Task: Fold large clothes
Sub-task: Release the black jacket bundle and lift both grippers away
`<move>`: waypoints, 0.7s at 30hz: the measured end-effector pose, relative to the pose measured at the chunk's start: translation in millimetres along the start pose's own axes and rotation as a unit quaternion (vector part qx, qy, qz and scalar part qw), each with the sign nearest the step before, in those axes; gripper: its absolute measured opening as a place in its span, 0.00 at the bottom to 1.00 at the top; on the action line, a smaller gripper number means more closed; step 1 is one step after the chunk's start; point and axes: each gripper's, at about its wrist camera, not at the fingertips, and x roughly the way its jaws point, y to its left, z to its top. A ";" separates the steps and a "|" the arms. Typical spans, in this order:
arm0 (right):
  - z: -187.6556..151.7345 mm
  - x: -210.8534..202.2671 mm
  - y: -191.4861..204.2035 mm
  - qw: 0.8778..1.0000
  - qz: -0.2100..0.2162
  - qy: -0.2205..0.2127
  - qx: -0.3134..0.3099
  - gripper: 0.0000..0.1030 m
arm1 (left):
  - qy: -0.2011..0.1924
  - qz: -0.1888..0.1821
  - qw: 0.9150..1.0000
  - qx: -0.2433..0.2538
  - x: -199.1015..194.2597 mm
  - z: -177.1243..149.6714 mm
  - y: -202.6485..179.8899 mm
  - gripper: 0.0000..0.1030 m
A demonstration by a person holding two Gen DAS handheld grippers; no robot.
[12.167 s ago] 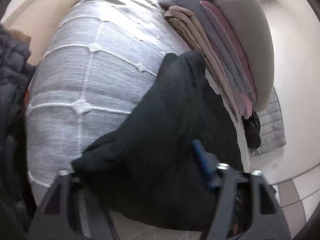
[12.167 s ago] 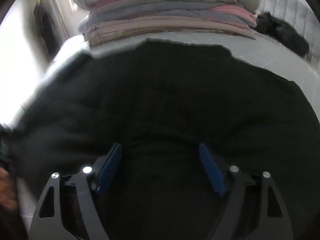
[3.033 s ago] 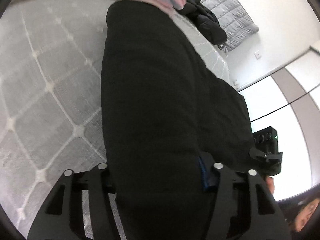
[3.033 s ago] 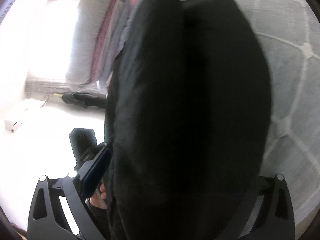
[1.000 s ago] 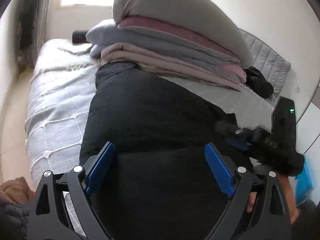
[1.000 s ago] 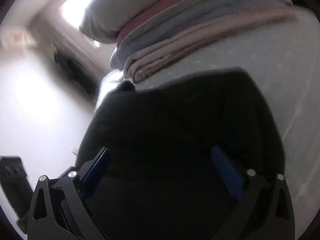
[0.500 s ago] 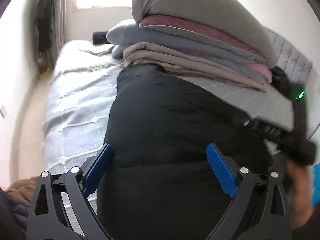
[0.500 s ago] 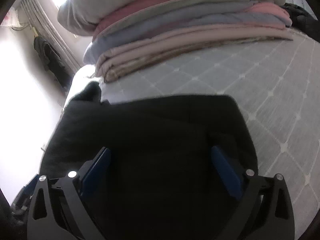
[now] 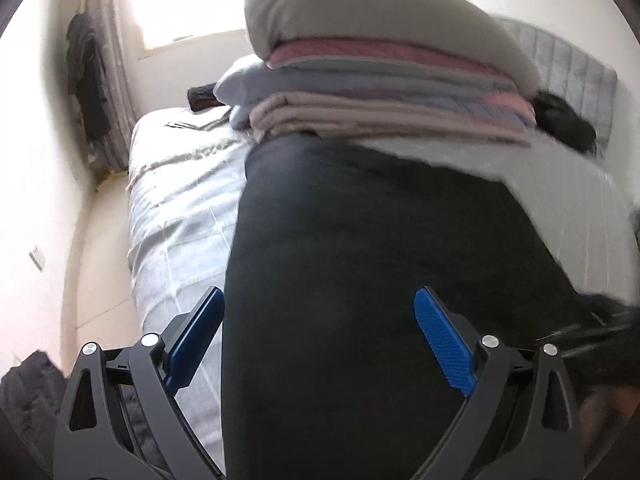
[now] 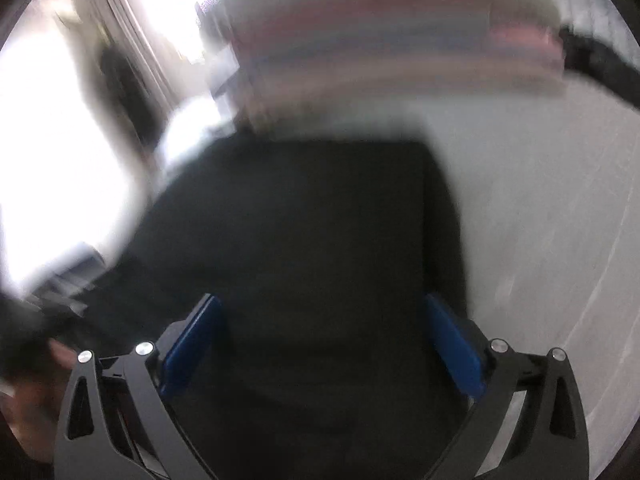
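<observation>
The garment (image 9: 360, 260) at frame centre is plain black. The bed (image 9: 176, 216) cover, left, is pale grey with white grid lines. The stack (image 9: 380, 92) above shows grey, pink, lilac and beige bands. The fingers (image 9: 442, 338) carry blue pads.

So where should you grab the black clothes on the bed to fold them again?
Probably the near edge of the black garment, coming low from the front. It lies flat and long on the bed, running away toward the stack. The left gripper and right gripper are open over that end, so each could pinch a near corner.
</observation>
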 end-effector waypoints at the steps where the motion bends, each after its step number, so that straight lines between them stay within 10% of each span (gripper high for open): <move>1: -4.5 1.7 -5.5 1.000 0.011 -0.013 0.002 0.94 | 0.009 0.005 1.000 0.006 -3.3 -5.6 -3.0 0.89; 11: -23.9 -87.5 19.8 0.999 0.003 -0.053 0.004 0.94 | -0.019 0.013 1.000 0.011 -65.0 -37.0 -12.7 0.89; 14: -47.3 -45.0 14.5 0.998 -0.031 0.051 -0.012 0.94 | -0.017 0.005 1.000 0.011 -74.9 -47.4 -17.9 0.89; 21: -47.9 -86.5 25.1 1.000 -0.019 0.010 -0.002 0.94 | -0.007 0.006 1.000 0.020 -89.6 -69.3 -23.8 0.90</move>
